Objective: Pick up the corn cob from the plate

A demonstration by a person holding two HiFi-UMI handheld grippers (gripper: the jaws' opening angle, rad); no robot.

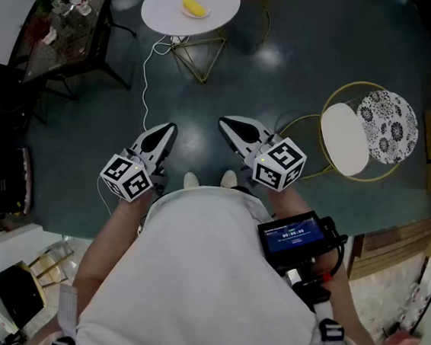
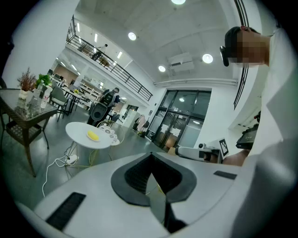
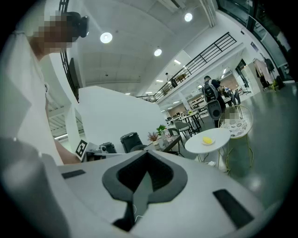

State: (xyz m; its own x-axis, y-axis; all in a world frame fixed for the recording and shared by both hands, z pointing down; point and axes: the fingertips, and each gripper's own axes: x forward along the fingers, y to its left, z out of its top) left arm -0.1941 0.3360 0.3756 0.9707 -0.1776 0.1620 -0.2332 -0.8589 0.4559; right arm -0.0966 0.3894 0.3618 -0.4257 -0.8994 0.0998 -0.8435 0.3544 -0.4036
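In the head view, we stand on the dark floor [image 1: 305, 47] and hold both tools close to our tummy. The left gripper [image 1: 166, 132] and the right gripper [image 1: 228, 125] point ahead. Both are closed up tight and hold nothing. We think this is because there is nothing to grab here yet. The corn cob [image 1: 193, 7] is far off, on a round white desk [image 1: 164, 9]. It lies on a plate [image 1: 205, 12] that we can hardly tell from the white top. A white cable [image 1: 147, 76] runs over the floor from near our feet toward that desk, so we should mind our steps.

In the left gripper view, the left gripper [image 2: 151, 179] has its two sides pressed together with nothing between them. The yellow corn cob [image 2: 93, 135] shows small and far away on the round desk [image 2: 77, 132], off to the left of where the gripper points.

In the right gripper view, the right gripper [image 3: 142, 186] is also squeezed closed and empty. The corn cob [image 3: 207, 140] sits on the desk [image 3: 223, 135], far ahead and off to the right.

We think we must walk over and open a gripper before we can pick the corn up.
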